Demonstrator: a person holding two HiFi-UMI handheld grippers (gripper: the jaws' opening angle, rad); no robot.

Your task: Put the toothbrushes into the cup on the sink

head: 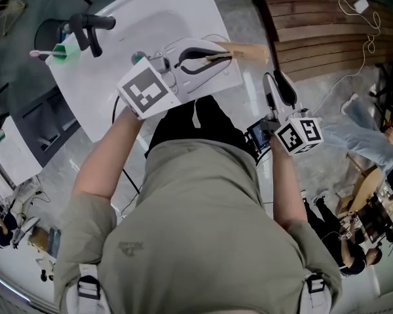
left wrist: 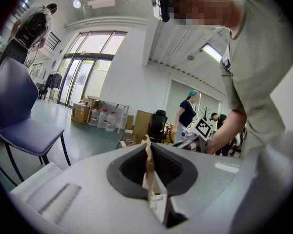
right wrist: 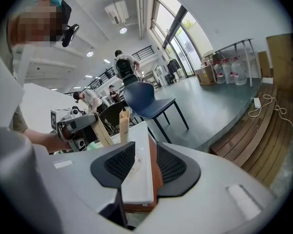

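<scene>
At the far left of the head view we see a green cup point(head: 67, 51) standing on the back corner of the white sink point(head: 118, 70). A pink toothbrush point(head: 39, 53) leans out of the cup to the left. Just beside the cup, to its right, rises a black faucet point(head: 90, 30).

Further right, our left gripper point(head: 223, 56) reaches over the sink's right-hand rim. Its jaws are clenched on a wooden toothbrush point(head: 249, 51), and in the left gripper view we see the handle edge-on, pinched between the two dark pads. The free end of this toothbrush sticks out past the jaws and beyond the sink's edge, over the grey floor. It is well apart from the cup, with the basin between them.

Further right again, our right gripper point(head: 274, 82) hangs off the side of the sink, near its corner and lower than the left one. In the right gripper view its jaws stand a little apart and grasp nothing, and the sink's white edge shows through the gap.

At the far right, brown wooden boards point(head: 314, 31) lie on the floor with a white cable point(head: 363, 51) across them.
</scene>
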